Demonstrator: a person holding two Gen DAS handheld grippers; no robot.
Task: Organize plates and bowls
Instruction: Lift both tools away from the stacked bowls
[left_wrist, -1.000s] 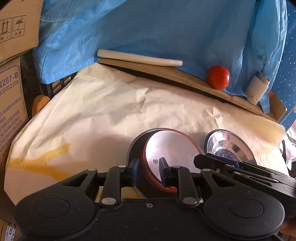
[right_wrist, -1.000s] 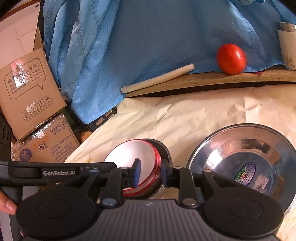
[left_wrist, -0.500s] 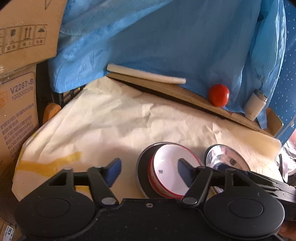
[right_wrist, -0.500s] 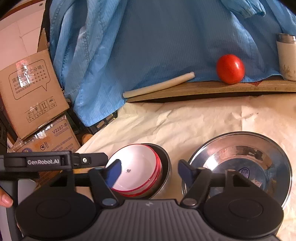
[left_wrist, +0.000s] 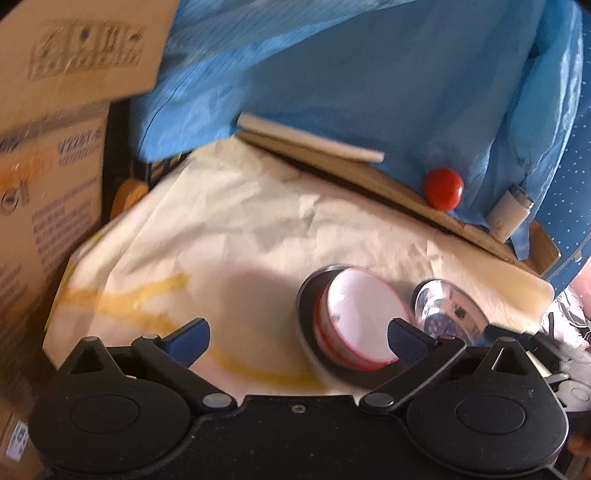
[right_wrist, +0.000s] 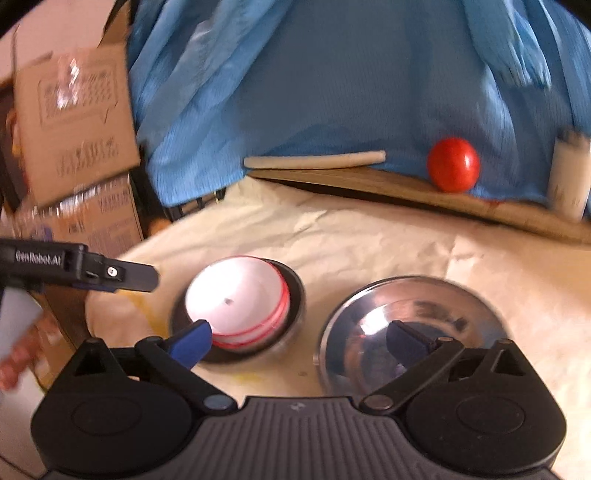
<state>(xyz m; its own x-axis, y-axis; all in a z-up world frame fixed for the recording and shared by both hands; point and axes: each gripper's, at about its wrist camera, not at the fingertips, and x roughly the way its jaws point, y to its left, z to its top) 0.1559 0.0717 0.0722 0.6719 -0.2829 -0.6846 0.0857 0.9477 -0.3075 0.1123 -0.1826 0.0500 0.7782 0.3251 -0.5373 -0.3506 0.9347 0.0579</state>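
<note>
Papered table (right_wrist: 369, 236): dark bowl (right_wrist: 295, 295), steel bowl (right_wrist: 458, 295)

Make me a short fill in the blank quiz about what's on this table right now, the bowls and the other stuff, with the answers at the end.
1. The white bowls with red rims sit stacked inside a dark ____.
2. Beside that stack stands an empty shiny ____ bowl.
3. On the wooden board at the back, in front of the blue cloth, rests a round red ____.
4. The left gripper and the right gripper both have their jaws ____, holding nothing.

Missing words: bowl; metal; tomato; open
</note>
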